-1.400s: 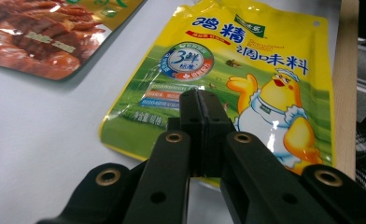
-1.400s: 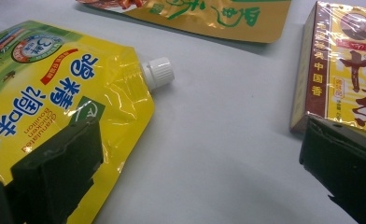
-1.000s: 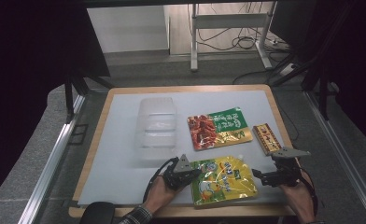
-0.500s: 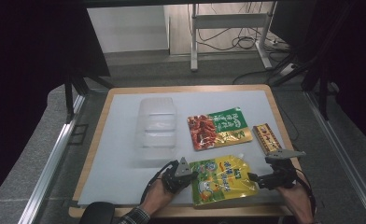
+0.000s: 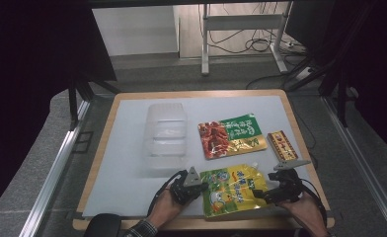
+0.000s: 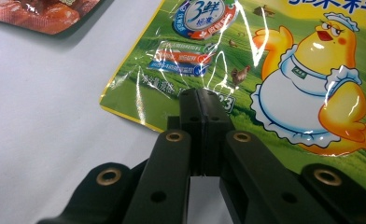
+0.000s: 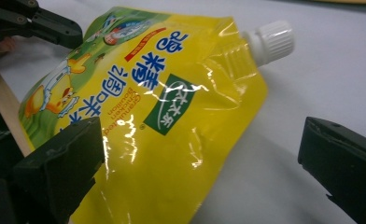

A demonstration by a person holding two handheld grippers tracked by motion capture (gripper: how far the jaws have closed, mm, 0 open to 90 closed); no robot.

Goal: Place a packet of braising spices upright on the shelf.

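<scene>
A yellow-green spouted pouch (image 5: 233, 190) with a cartoon chick lies flat near the table's front edge. My left gripper (image 5: 204, 187) is at its left edge. In the left gripper view the jaws (image 6: 200, 100) are shut together, their tips over the pouch's green corner (image 6: 172, 60); nothing shows between them. My right gripper (image 5: 261, 194) is at the pouch's right side. In the right gripper view its gripper (image 7: 200, 158) stands wide open. The pouch's yellow body (image 7: 172, 112) reaches in between the jaws, and its white cap (image 7: 270, 41) lies farther off.
A clear plastic container (image 5: 166, 138) stands left of centre on the white mat (image 5: 122, 163). A red-and-green food packet (image 5: 231, 136) and a small brown bar (image 5: 282, 144) lie behind the pouch. The wooden table edge (image 5: 201, 224) runs just under my hands.
My right gripper has slid left toward the pouch's right edge, jaws still wide. The left gripper and the pouch have stayed put.
</scene>
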